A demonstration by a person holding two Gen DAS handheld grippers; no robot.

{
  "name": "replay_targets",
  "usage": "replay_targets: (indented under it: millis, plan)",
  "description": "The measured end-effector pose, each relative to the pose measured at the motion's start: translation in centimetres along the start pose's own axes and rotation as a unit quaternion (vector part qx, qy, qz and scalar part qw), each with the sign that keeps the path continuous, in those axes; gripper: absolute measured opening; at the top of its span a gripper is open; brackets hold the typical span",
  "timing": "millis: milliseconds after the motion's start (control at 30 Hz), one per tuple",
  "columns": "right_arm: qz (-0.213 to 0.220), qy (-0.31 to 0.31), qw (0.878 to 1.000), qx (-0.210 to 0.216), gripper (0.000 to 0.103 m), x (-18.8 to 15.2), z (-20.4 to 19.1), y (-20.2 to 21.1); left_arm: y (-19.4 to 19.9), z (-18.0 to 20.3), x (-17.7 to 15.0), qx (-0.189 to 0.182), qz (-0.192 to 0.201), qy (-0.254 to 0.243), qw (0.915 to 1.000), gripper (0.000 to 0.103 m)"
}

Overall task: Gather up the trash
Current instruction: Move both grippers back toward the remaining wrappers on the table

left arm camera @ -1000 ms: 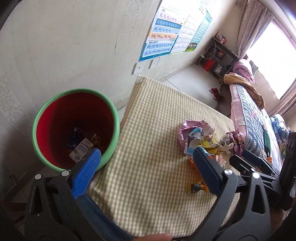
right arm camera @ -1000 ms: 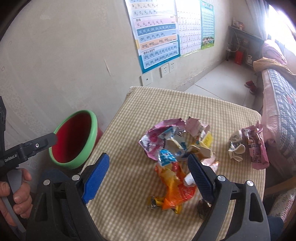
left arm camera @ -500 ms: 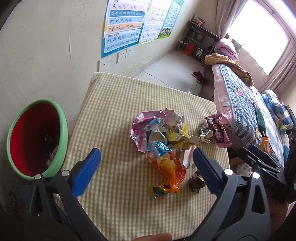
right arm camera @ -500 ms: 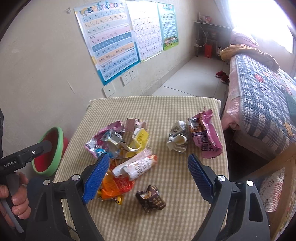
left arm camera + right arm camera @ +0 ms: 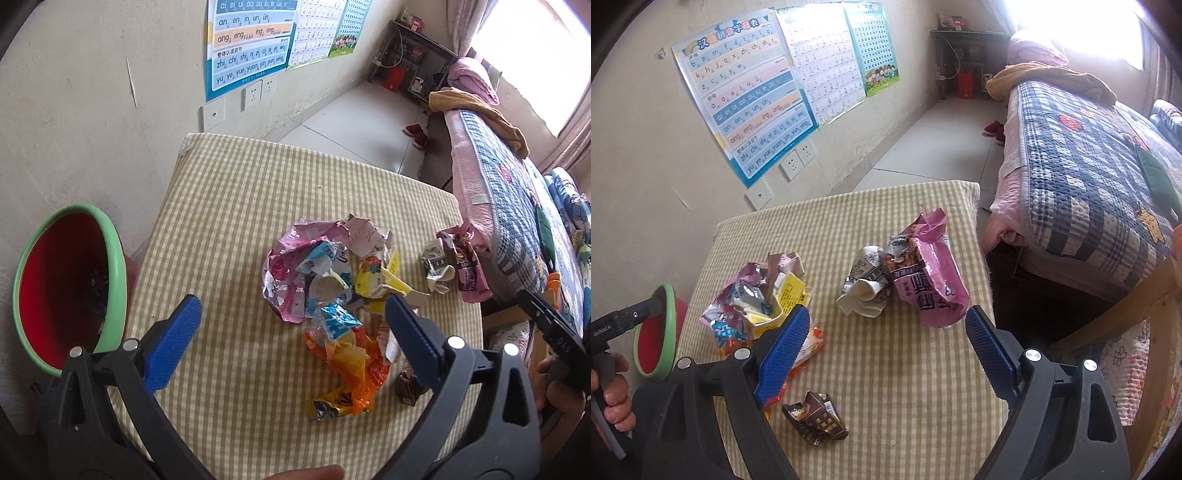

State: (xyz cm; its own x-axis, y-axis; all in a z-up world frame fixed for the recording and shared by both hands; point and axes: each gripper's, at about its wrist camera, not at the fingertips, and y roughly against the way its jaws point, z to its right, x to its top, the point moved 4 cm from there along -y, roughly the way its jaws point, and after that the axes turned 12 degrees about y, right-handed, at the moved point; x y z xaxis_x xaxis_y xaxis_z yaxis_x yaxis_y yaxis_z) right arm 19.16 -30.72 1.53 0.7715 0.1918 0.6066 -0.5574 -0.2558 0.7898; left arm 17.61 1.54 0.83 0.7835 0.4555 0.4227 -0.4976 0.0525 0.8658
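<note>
While wrapper heap (image 5: 332, 284) litters bench (image 5: 229, 206), left gripper (image 5: 293, 325) and right gripper (image 5: 888, 338) hover, jaws released, empty.

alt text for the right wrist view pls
The open right gripper hovers empty over a checked table strewn with trash: a pink wrapper, crumpled paper, a brown wrapper. A green-rimmed red bin sits left.

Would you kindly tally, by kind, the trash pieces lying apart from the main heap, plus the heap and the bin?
Pink snack bag: 1
Crumpled white carton: 1
Brown wrapper: 1
Mixed wrapper heap: 1
Bin: 1
Total: 5
</note>
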Motion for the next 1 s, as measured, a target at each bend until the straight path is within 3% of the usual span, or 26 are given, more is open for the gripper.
replay_targets:
  millis: [467,700,1000]
  plan:
    - [-0.032,-0.020,0.999,-0.018,0.084,1.3,2.6,-5.6,-6.6,-0.5,1.5,0.012,-0.050,-0.009,0.9987,0.097]
    - [-0.045,-0.021,0.998,-0.028,0.084,1.7,3.0,-8.0,-9.1,1.9,1.1,-0.018,-0.082,-0.058,0.9948,0.077]
    - [-0.071,-0.034,0.997,-0.022,0.083,1.8,4.1,-11.0,-12.4,2.4,0.5,-0.017,-0.119,-0.059,0.9910,0.052]
